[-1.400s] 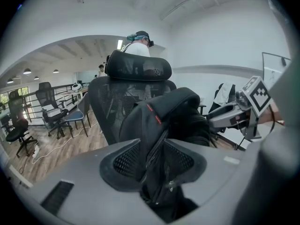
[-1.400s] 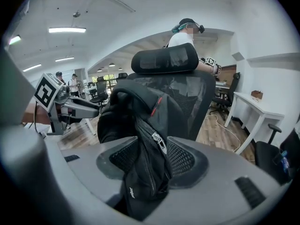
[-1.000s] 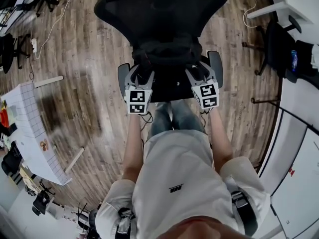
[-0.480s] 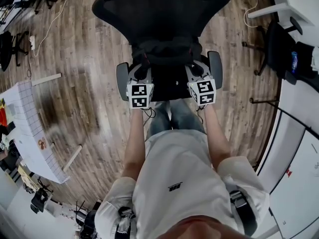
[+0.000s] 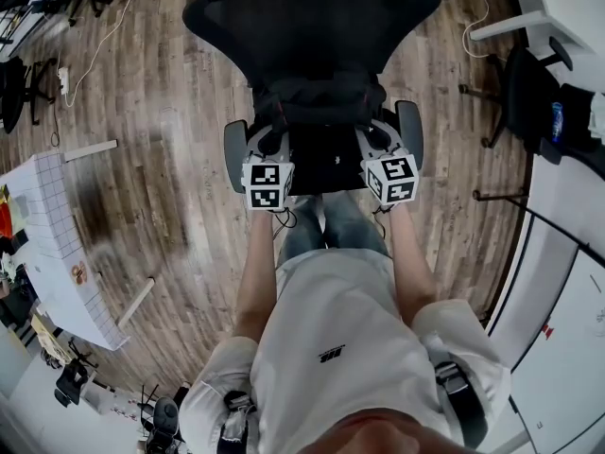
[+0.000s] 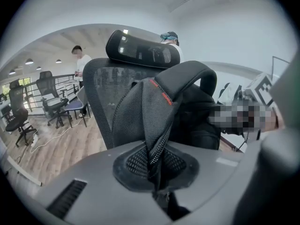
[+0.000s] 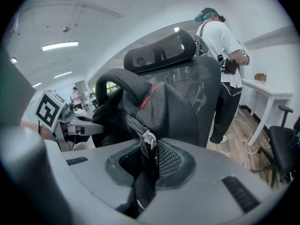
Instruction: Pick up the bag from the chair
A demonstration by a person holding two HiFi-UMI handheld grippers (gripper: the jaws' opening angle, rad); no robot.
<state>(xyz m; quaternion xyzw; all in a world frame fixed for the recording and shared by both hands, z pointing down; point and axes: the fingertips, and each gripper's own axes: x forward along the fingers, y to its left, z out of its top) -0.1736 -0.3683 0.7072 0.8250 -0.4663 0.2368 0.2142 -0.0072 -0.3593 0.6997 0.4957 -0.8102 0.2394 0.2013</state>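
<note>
Bag [image 5: 317,102] on chair [image 5: 312,17], straps [image 6: 154,107] tight within left claw [image 6: 152,172], right claw [image 7: 150,163].

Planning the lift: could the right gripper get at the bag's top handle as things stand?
Probably not: the right gripper has just been closing its jaws on the mesh strap of the bag, so it is busy; the handle itself is bare.

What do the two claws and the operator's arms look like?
Both the left claw and right claw have rounded grey plastic bodies, each carrying a white cube with black square markers. Broad grey jaws with dark oval pads. Thin dark cables dangle beneath. White short-sleeved T-shirt.
</note>
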